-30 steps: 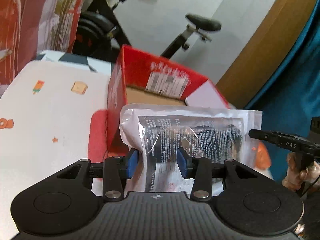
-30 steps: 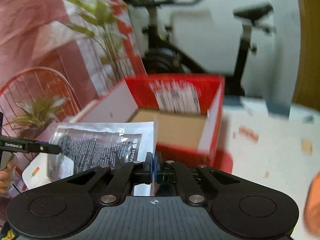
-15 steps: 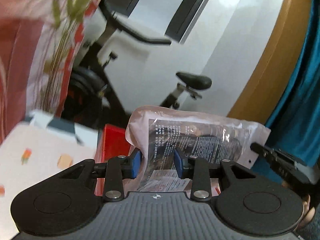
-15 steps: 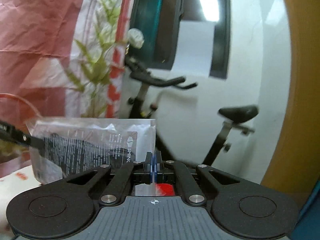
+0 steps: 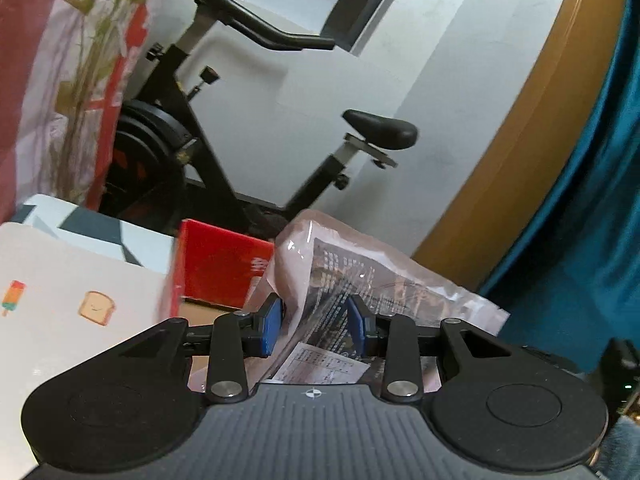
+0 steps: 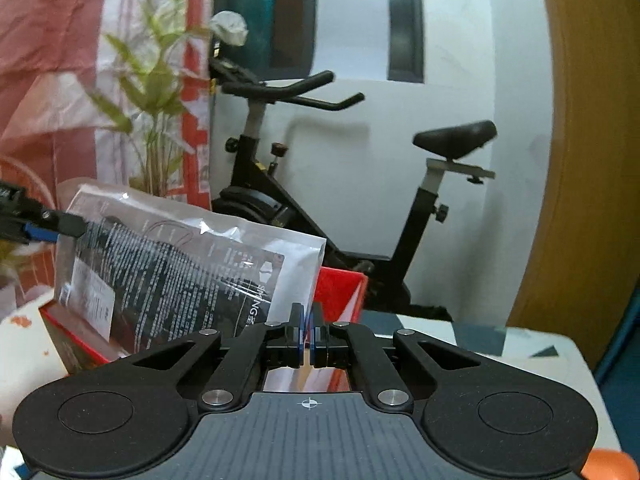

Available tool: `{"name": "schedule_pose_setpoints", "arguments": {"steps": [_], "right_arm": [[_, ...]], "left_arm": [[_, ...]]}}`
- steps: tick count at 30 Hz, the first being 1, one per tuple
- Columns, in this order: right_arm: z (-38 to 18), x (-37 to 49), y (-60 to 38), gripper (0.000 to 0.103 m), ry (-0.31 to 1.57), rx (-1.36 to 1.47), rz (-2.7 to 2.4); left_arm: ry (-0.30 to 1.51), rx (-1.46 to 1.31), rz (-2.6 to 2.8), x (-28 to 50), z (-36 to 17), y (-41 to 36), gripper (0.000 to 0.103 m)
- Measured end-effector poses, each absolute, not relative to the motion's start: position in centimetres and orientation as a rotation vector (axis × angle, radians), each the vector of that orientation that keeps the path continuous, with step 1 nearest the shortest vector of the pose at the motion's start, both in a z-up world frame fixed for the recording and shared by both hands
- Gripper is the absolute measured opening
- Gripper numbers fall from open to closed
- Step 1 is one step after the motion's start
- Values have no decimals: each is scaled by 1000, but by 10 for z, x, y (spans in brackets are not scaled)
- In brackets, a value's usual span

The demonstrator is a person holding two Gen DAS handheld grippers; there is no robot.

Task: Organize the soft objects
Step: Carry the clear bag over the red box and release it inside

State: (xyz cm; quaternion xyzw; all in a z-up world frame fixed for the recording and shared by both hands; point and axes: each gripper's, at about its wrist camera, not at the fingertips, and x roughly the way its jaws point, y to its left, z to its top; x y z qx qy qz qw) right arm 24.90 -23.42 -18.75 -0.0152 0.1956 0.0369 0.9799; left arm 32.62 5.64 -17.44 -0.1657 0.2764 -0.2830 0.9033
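Each black gripper (image 5: 315, 330) (image 6: 307, 338) has blue pads, silver screws, ribbed housing.

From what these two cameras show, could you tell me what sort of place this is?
Most likely a room in a home, not a lab. An exercise bike stands against the white wall, a leafy houseplant sits beside it, and the table wears a cloth printed with toast and ice lollies.

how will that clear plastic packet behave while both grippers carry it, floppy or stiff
Probably floppy: the plastic packet bulges and creases between the left gripper and right gripper. Its glossy film looks slippery. It seems light, since thin-edge pinches hold it.
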Motion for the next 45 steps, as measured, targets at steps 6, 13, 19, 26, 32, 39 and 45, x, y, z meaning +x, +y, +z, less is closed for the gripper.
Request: {"name": "schedule_pose_setpoints", "arguments": {"steps": [6, 13, 19, 26, 32, 39, 45], "right_arm": [[-187, 250, -246, 2, 400, 11, 52], [-192, 258, -233, 2, 457, -32, 105], [-203, 271, -235, 2, 555, 13, 101], [-206, 283, -239, 2, 641, 23, 121], [-210, 310, -237, 2, 739, 22, 107], [-206, 339, -230, 15, 839, -14, 80], [-183, 358, -226, 20, 844, -7, 166]], "left_arm": [[611, -266, -571, 334, -184, 41, 37], [776, -317, -487, 344, -221, 58, 37], [789, -222, -506, 342, -216, 60, 37], [721, -159, -470, 336, -200, 67, 31], [739, -163, -483, 362, -192, 42, 21], [917, -75, -483, 392, -221, -1, 21], [1021, 34, -441, 406, -244, -14, 21]]}}
